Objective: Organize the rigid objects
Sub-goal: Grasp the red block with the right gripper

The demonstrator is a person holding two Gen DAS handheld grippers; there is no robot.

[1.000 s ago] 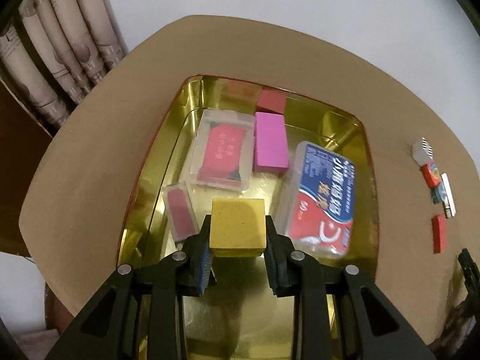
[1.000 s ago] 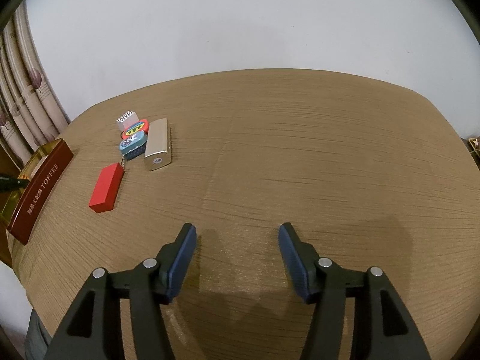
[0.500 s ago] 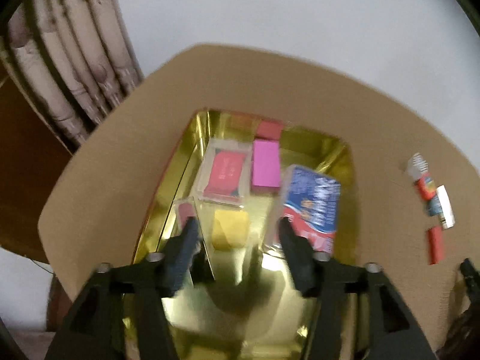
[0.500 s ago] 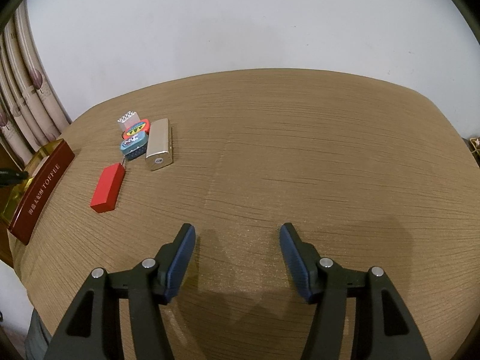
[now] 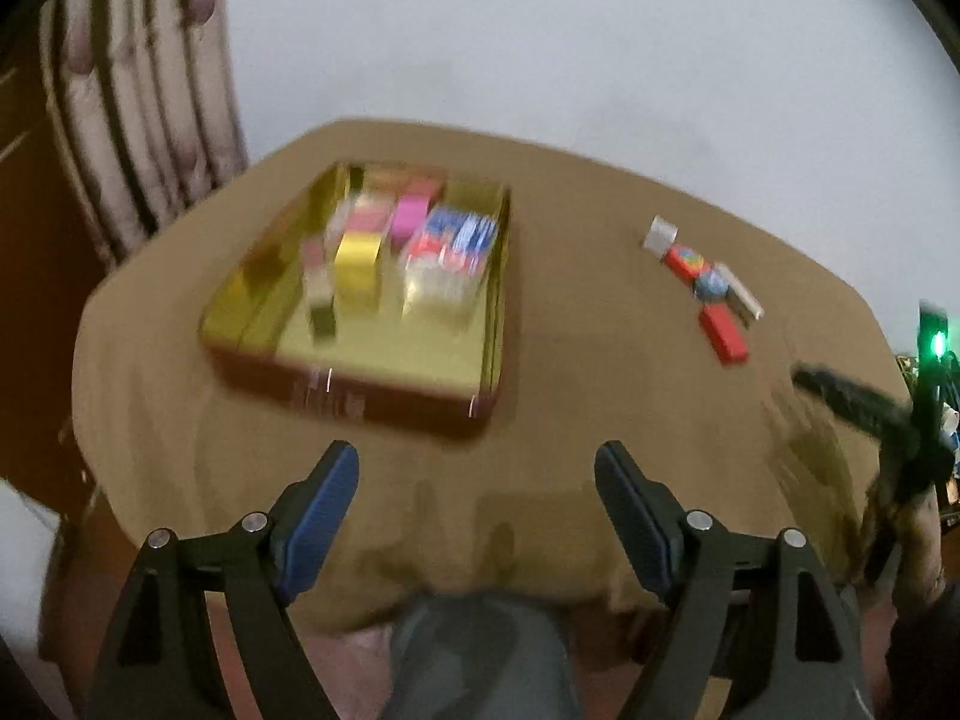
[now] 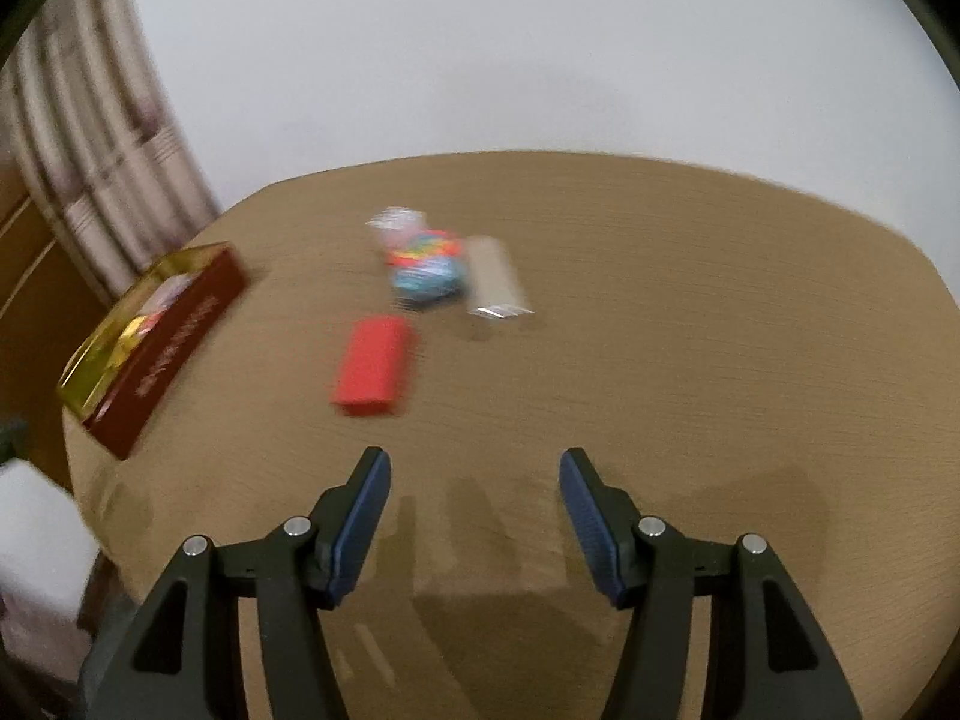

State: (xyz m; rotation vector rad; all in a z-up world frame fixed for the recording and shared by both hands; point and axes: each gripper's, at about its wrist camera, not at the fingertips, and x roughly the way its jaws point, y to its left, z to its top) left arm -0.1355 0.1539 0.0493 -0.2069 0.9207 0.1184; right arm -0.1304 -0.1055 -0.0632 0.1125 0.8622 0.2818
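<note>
Red block [image 6: 373,365] flat on table [image 6: 660,312], long axis toward wall; both hand-held grippers [image 6: 474,516] [image 5: 477,516] apart, empty.

Motion blur is smearing the gold tin [image 5: 492,276] and its contents, so labels are unreadable. At three o'clock the right gripper [image 5: 852,402] is running off the frame edge, its jaws indistinct. The small cluster [image 6: 432,264] is blurring together.
</note>
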